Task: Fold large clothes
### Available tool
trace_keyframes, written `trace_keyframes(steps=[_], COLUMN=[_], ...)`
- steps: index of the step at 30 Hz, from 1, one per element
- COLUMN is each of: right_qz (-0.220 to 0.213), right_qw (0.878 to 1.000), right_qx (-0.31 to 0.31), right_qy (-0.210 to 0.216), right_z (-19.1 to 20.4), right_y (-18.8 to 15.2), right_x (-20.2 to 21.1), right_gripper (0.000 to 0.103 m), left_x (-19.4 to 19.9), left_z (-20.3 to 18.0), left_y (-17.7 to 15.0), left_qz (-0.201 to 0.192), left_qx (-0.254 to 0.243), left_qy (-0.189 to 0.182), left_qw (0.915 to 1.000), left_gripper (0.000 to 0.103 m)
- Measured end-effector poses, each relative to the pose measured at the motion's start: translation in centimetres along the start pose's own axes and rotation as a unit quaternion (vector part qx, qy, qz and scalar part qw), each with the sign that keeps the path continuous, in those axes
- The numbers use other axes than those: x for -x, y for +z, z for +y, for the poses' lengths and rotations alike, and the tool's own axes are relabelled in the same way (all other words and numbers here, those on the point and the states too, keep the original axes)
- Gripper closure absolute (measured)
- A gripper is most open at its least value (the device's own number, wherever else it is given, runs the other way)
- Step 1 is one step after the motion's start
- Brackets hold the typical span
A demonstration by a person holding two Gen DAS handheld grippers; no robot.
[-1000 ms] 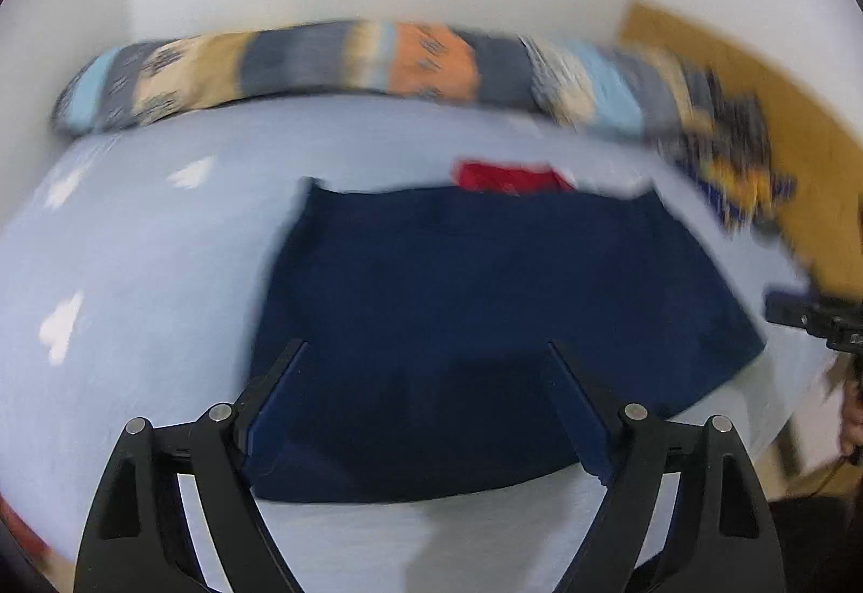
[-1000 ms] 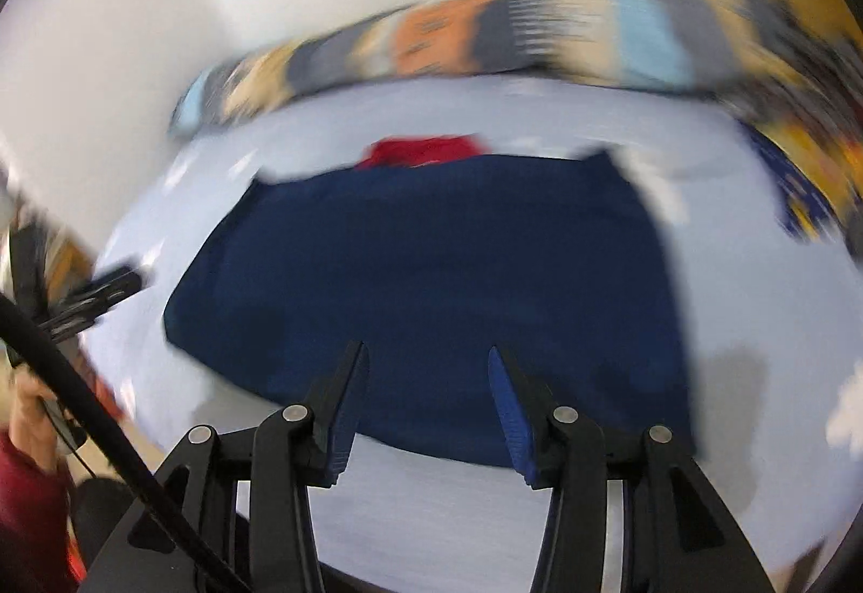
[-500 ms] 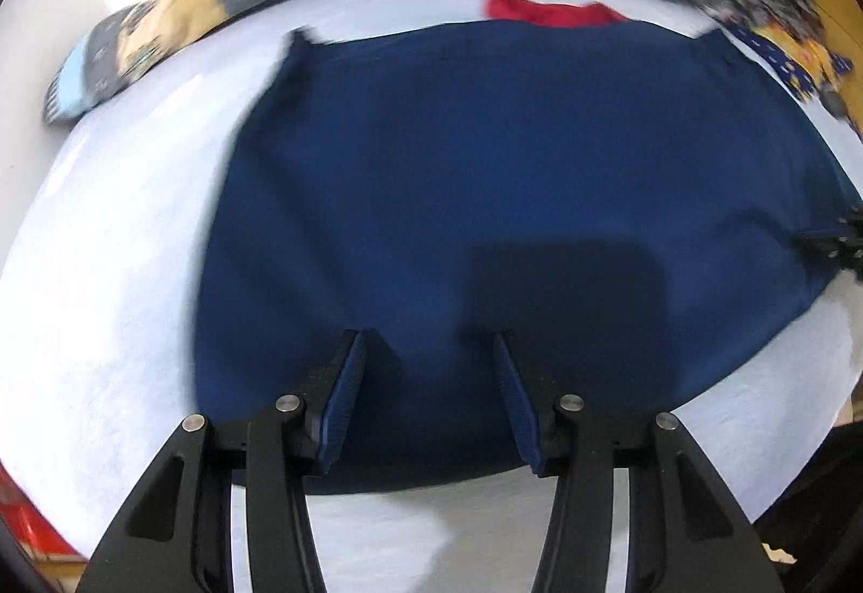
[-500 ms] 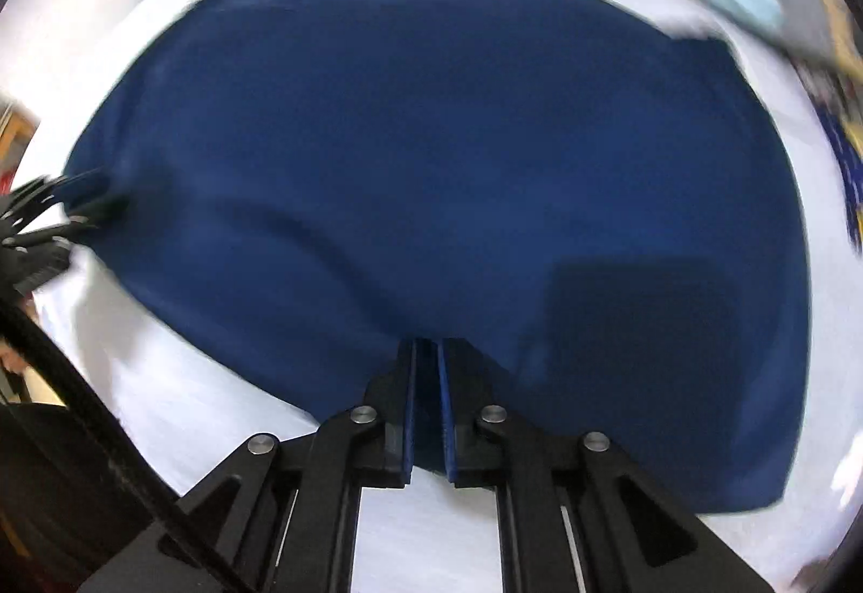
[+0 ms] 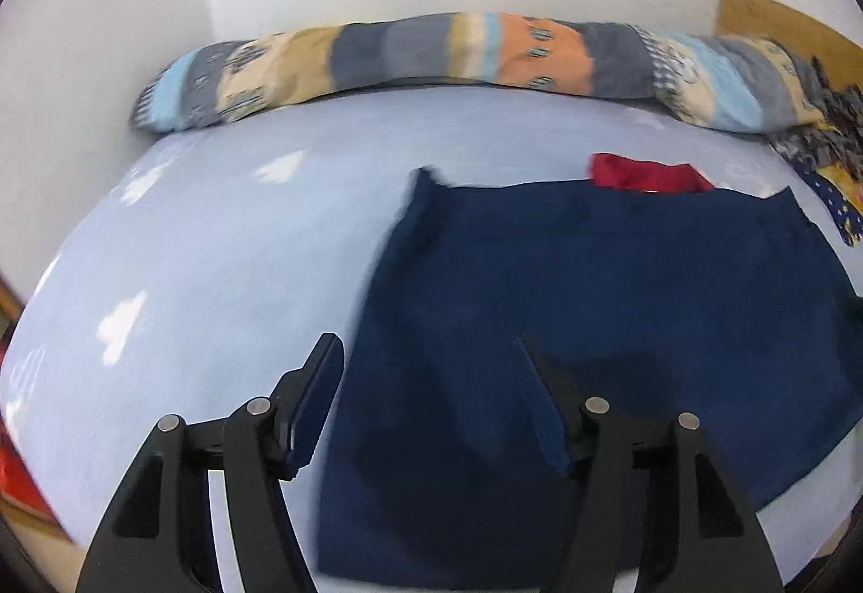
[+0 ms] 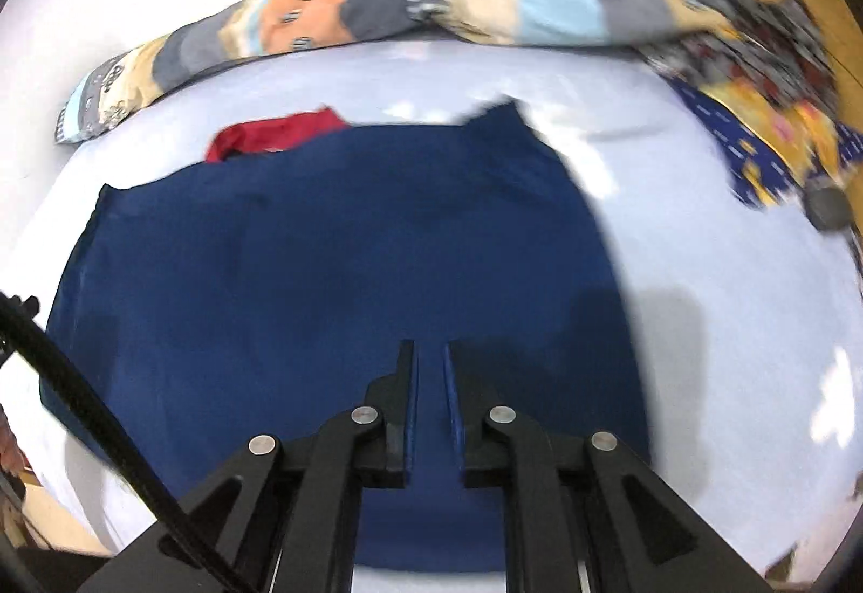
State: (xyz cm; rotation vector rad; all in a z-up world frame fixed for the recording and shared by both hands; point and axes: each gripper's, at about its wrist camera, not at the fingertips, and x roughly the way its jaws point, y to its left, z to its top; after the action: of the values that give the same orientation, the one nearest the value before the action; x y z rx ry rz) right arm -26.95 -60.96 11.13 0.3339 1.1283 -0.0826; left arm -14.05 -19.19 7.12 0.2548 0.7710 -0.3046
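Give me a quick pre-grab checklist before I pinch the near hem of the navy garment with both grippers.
1. Navy garment lies flat on the bed sheet: ok.
2. Left gripper jaws opening, straddling the garment's left edge, nothing pinched: ok.
3. Right gripper jaws opening but only a narrow gap, over cloth: not ok, widen.
4. Red garment peeks out at the far edge, away from the hem: ok.
5. Near hem reached by the pads: cannot tell.
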Motion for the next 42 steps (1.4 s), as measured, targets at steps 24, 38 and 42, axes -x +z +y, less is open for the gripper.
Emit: trace_keyframes(steps=[24,38,42], right_qz=[0.029,0.099,0.097], right_qw=[0.975,0.989,0.978], right_qx=[-0.221,-0.111,-0.186], right_qy=[0.014,0.016,-0.003], right_z=[-12.0,-10.2,-14.3], right_y=[9.1,-2.5,-4.7], right_x=[-9.9,-1.9,0.1], right_gripper=[0.103,0.089,0.082], left_x=[-15.2,-8.2,-6.6], left_z=[-0.8,2.1,5.5], left_y=[8.2,-1.9,-2.5], left_qz=[0.038,0.111,0.114], left_qx=[0.013,-0.016,0.053], left_qy=[-0.007,0.003,-0.01], left_qw=[0.9992,0.9937,0.992], left_gripper=[0.041,0.028,0.026])
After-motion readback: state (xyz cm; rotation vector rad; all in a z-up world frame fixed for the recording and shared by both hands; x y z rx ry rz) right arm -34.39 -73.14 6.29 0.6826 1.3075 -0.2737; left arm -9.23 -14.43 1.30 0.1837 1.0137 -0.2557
